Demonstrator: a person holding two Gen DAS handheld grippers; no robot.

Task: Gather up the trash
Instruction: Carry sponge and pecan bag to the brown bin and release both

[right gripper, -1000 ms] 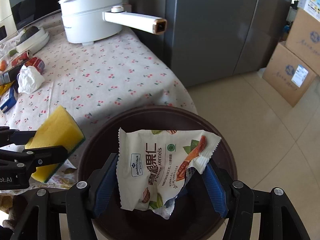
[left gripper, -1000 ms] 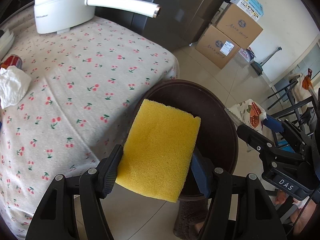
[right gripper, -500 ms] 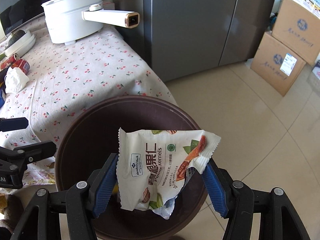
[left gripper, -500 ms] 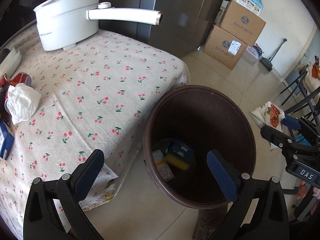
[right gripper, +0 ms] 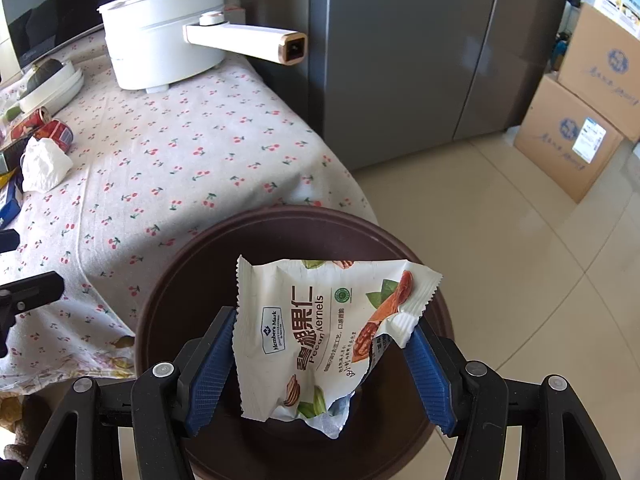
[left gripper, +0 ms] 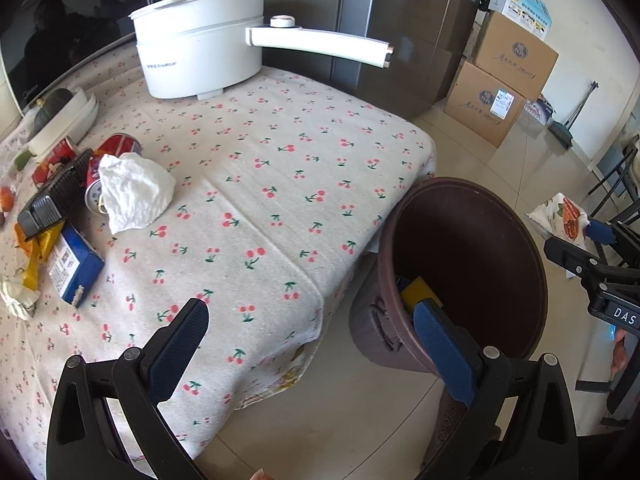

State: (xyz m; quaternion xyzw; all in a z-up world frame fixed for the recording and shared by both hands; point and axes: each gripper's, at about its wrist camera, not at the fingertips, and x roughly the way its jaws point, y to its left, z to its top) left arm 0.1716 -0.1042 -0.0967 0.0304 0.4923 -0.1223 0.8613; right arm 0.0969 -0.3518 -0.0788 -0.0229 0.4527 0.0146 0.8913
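The right gripper (right gripper: 320, 354) has its jaws opening, with the pecan kernel packet (right gripper: 320, 332) still between the blue pads; the left pad touches the packet's edge and the right pad meets its crumpled corner. The packet hangs directly over the mouth of the brown trash bin (right gripper: 168, 304), which stands on the tiled floor just beside the near right corner of the bench (right gripper: 180, 152).

The left gripper (left gripper: 316, 344) has its jaws spread wide with nothing between them, poised over the bench edge and the bin's rim. Inside the trash bin (left gripper: 480, 240) a yellow sponge (left gripper: 418, 294) lies at the bottom, partly hidden by the right pad.

Farther left on the cherry-print cloth lie a crumpled white tissue (left gripper: 134, 192), a red can (left gripper: 116, 148) just behind it, and a blue carton (left gripper: 76, 264). A white electric pot (left gripper: 200, 60) stands at the far side.
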